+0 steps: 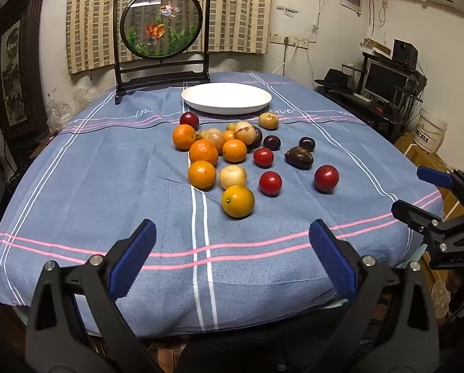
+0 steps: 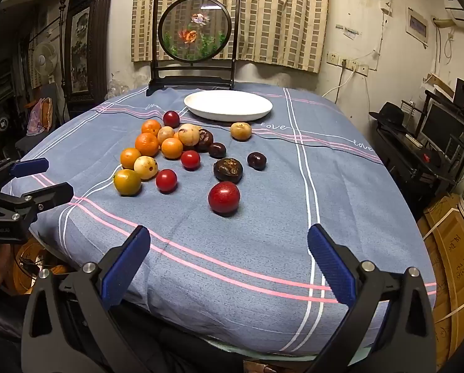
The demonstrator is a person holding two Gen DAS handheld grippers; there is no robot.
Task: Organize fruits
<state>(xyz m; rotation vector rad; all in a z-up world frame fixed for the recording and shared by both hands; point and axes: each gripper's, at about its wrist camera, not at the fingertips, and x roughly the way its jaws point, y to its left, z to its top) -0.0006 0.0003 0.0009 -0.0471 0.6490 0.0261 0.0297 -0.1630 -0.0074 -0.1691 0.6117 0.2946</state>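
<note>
Several fruits lie loose on the blue cloth: oranges (image 1: 203,152), pale round fruits (image 1: 232,176), red fruits (image 1: 326,178) and dark ones (image 1: 299,157). A yellow-orange fruit (image 1: 237,201) lies nearest my left gripper (image 1: 232,239), which hangs open and empty over the table's near edge. Behind the pile sits an empty white plate (image 1: 226,98). My right gripper (image 2: 228,245) is open too, with nothing between its fingers; a red fruit (image 2: 224,198) lies just ahead of it. The plate (image 2: 228,104) shows beyond the pile. Each gripper appears at the edge of the other's view, the right gripper (image 1: 418,192) and the left gripper (image 2: 50,177).
A dark framed goldfish screen (image 1: 162,28) stands upright behind the plate at the table's far edge. The blue tablecloth (image 1: 107,186) has pink and white stripes. To the right of the table are a desk with a monitor (image 1: 384,79) and cardboard boxes (image 2: 449,248).
</note>
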